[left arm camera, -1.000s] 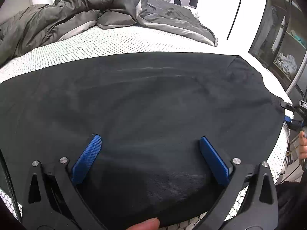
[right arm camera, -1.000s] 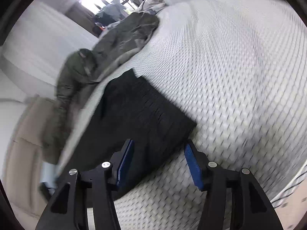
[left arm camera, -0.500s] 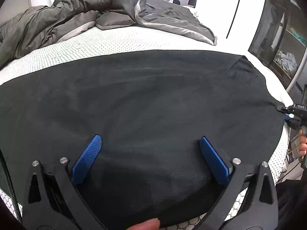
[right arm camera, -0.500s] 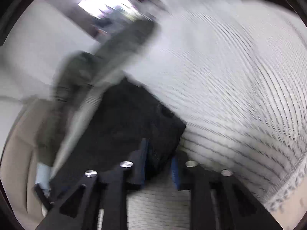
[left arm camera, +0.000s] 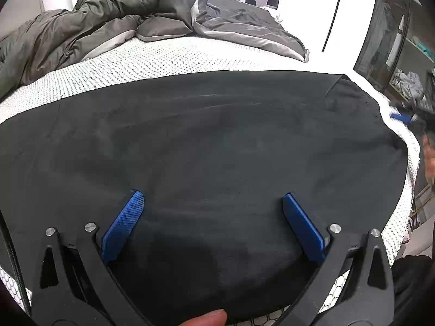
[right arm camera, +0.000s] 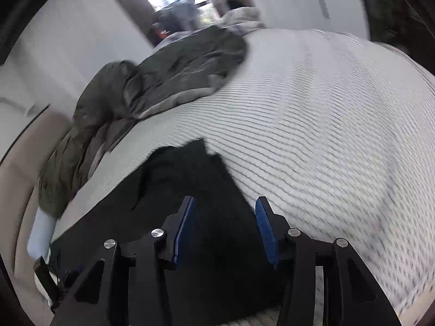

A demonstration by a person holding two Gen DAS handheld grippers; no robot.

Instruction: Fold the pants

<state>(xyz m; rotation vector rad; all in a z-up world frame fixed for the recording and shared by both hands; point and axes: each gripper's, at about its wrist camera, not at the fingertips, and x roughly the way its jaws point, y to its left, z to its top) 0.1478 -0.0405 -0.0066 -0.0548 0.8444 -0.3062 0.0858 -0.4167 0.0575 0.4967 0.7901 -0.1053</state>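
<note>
Black pants (left arm camera: 217, 146) lie spread flat on the white mattress (left arm camera: 152, 62) and fill most of the left wrist view. My left gripper (left arm camera: 212, 194) hovers over their near part, open wide, its blue pads (left arm camera: 122, 225) clear of the cloth. In the right wrist view the pants' end (right arm camera: 190, 174) looks slightly rumpled, with a corner just beyond the fingertips. My right gripper (right arm camera: 225, 199) is above that end; its jaws are opening, dark cloth shows in the gap, and the pads do not press on it. Blurred, the right gripper (left arm camera: 407, 116) shows at the far right edge.
A rumpled grey-green duvet (left arm camera: 103, 19) and a pillow (left arm camera: 163, 30) are heaped at the head of the bed, and the duvet (right arm camera: 174, 73) also shows in the right wrist view. A glass-fronted wardrobe (left arm camera: 394, 40) stands to the right. A fingertip (left arm camera: 206, 319) shows at the bottom edge.
The right gripper narrowed at the pants' corner, then widened again, rising and rolling; in the left wrist view it has come away from the pants' edge. The left gripper kept still.
</note>
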